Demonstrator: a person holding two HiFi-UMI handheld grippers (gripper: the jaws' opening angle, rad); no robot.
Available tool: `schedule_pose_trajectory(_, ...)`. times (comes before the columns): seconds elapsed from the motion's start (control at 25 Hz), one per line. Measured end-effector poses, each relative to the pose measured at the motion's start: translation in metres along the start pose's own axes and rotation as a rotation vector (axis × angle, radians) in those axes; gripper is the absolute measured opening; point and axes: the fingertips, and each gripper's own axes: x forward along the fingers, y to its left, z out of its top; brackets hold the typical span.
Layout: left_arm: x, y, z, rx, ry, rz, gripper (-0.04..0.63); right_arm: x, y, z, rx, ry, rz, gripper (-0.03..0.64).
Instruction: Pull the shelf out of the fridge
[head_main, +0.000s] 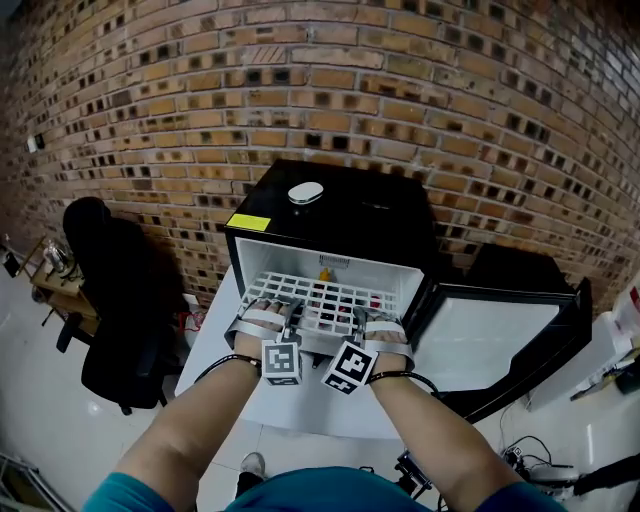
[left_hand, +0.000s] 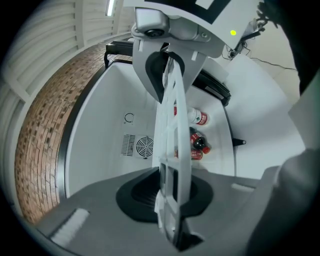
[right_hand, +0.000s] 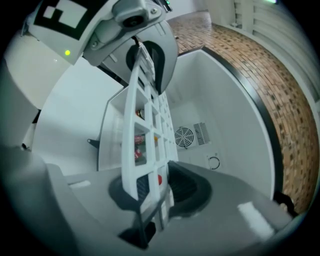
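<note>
A white grid shelf (head_main: 320, 300) sticks partly out of a small black fridge (head_main: 345, 215) whose door (head_main: 500, 340) hangs open to the right. My left gripper (head_main: 272, 322) is shut on the shelf's front edge at the left. My right gripper (head_main: 368, 334) is shut on the same edge at the right. In the left gripper view the shelf (left_hand: 172, 150) runs edge-on between the jaws. The shelf (right_hand: 145, 135) also shows edge-on in the right gripper view, clamped at its near end. Small red-labelled bottles (left_hand: 197, 142) lie inside the fridge below the shelf.
The fridge stands on a white table (head_main: 300, 410) against a brick wall (head_main: 330, 80). A white oval object (head_main: 306, 192) lies on the fridge top. A black chair (head_main: 120, 300) stands at the left. Cables (head_main: 530, 455) lie on the floor at the right.
</note>
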Motion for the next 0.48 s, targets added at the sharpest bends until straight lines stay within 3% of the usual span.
schedule_pose_trajectory(0.48,-0.046,-0.006,0.006,-0.016,0.036,-0.028,0.014,-0.046,0.003,0.007,-0.070,-0.064,-0.025,0.037)
